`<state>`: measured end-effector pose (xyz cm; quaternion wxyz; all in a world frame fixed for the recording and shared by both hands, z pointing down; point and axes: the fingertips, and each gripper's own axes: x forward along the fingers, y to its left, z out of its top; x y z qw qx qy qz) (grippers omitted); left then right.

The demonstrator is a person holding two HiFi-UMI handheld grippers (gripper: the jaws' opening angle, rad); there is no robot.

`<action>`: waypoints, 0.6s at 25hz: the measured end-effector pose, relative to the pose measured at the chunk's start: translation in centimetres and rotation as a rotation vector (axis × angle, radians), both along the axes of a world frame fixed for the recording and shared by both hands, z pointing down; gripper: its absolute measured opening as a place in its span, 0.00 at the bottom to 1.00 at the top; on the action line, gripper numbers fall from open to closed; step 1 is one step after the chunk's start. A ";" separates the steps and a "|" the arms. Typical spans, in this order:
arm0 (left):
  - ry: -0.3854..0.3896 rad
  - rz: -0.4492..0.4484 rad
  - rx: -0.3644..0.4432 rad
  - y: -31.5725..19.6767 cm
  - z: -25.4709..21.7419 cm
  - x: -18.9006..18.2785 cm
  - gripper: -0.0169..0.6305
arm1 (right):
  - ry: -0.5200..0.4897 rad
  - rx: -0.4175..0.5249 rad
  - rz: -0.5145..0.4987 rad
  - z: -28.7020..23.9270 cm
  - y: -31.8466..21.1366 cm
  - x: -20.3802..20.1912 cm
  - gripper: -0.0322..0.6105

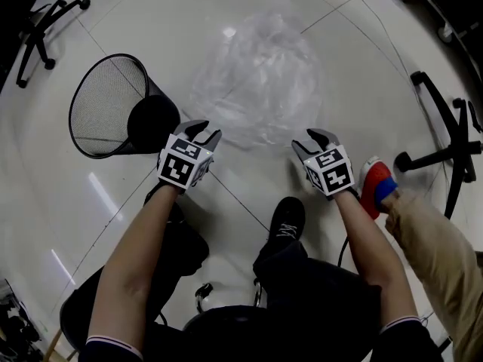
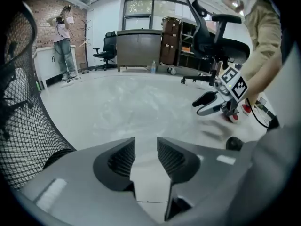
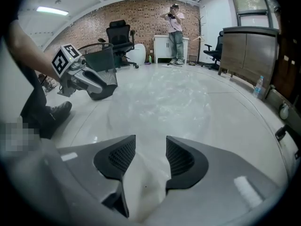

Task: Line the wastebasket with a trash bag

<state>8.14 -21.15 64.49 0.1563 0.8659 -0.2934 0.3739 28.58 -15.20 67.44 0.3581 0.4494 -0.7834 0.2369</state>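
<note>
A clear, crumpled trash bag (image 1: 256, 81) lies spread on the pale floor in front of me. To its left, a black mesh wastebasket (image 1: 113, 108) lies on its side with its mouth toward the camera. My left gripper (image 1: 204, 136) hangs low at the bag's near left edge, next to the basket's base, with its jaws apart. My right gripper (image 1: 317, 138) is at the bag's near right edge, jaws also apart. In the left gripper view the left gripper (image 2: 146, 145) has only floor and bag (image 2: 136, 107) ahead of it. In the right gripper view the right gripper (image 3: 150, 142) faces the bag (image 3: 174, 98), and the pads press on nothing.
My black shoe (image 1: 285, 221) stands between the arms. Another person's tan trouser leg and red-and-blue shoe (image 1: 377, 187) are close on the right. Office chair bases stand at right (image 1: 445, 149) and far left (image 1: 41, 21). A person (image 3: 176, 29) stands by the brick wall.
</note>
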 end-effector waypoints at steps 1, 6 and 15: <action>-0.005 -0.008 -0.005 -0.1 0.3 -0.3 0.25 | 0.013 0.000 0.004 0.3 0.1 0.3 0.35; -0.023 -0.034 -0.020 -0.5 1.5 -1.3 0.26 | 0.071 -0.010 0.042 1.9 0.1 2.6 0.38; -0.054 -0.027 -0.022 -1.0 2.9 -1.5 0.26 | 0.112 -0.114 0.108 5.7 1.1 6.1 0.29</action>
